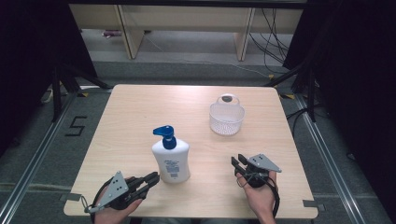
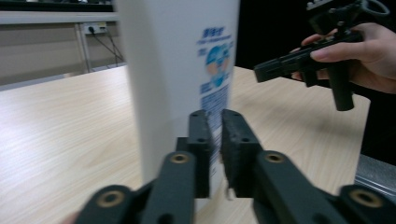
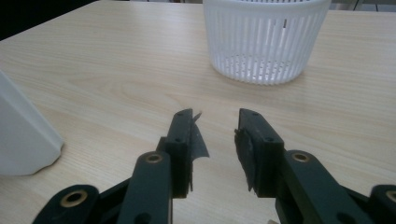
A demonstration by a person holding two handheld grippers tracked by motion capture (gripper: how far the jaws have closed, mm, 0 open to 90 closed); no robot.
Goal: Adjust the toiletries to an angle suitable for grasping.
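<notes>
Centre frame, the pump bottle (image 1: 171, 159) looks heavy and slick; left gripper (image 1: 150, 179), jaws nearly closed, should clasp its waist.

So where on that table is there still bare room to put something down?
The whole left half of the table is bare, from the far edge down to the lotion bottle. The strip between the bottle and the white basket is free too. It gets crowded along the near edge, where the left gripper sits beside the bottle and the right gripper rests.
</notes>
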